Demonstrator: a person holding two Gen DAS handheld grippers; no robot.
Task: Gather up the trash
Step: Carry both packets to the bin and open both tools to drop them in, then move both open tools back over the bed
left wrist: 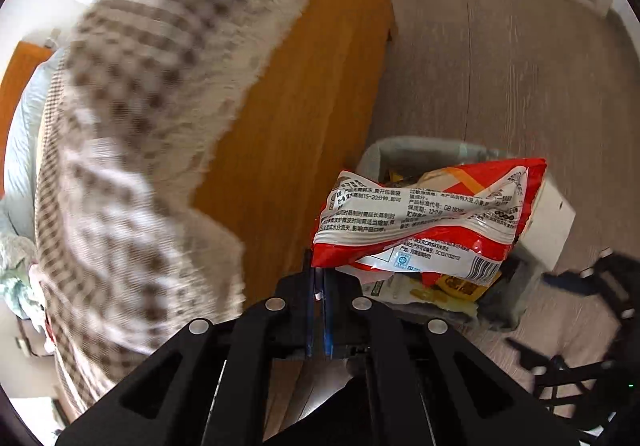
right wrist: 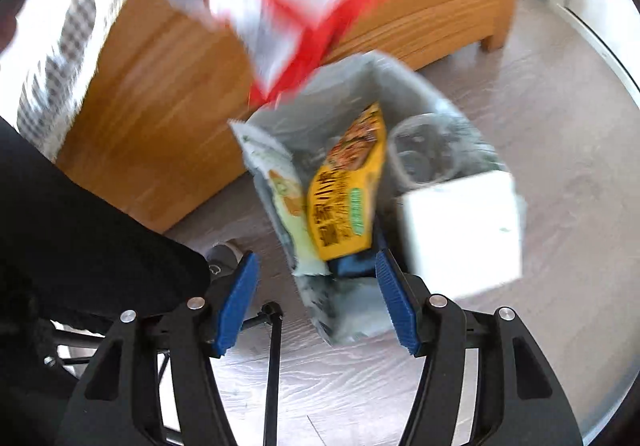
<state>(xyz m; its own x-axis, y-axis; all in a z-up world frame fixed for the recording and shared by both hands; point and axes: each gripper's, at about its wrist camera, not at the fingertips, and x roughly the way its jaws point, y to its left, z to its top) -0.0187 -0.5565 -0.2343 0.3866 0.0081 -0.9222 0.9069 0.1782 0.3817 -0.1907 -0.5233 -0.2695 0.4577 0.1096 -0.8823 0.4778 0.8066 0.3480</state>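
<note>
- The left tool point(left wrist: 318, 282) is clenched on one corner of a red and white snack wrapper point(left wrist: 428, 222), which hangs over the grey bin point(left wrist: 504, 310) standing on the floor point(left wrist: 500, 66) beside the wooden bed frame point(left wrist: 304, 94).
- The right tool point(right wrist: 316, 286) is released, with nothing between its blue pads point(right wrist: 236, 302); it hovers just above the near edge of the bin.
- The bin already holds a yellow packet point(right wrist: 348, 190), a pale green packet point(right wrist: 280, 186) and a clear cup point(right wrist: 420, 150); a white box point(right wrist: 464, 230) sits at its rim.
- To do this step well, I judge the wrapper should be centred over the open gap between the packets before letting go, since it is light and could catch the rim or drift onto the floor.
- Keep the right tool clear of the drop.
</note>
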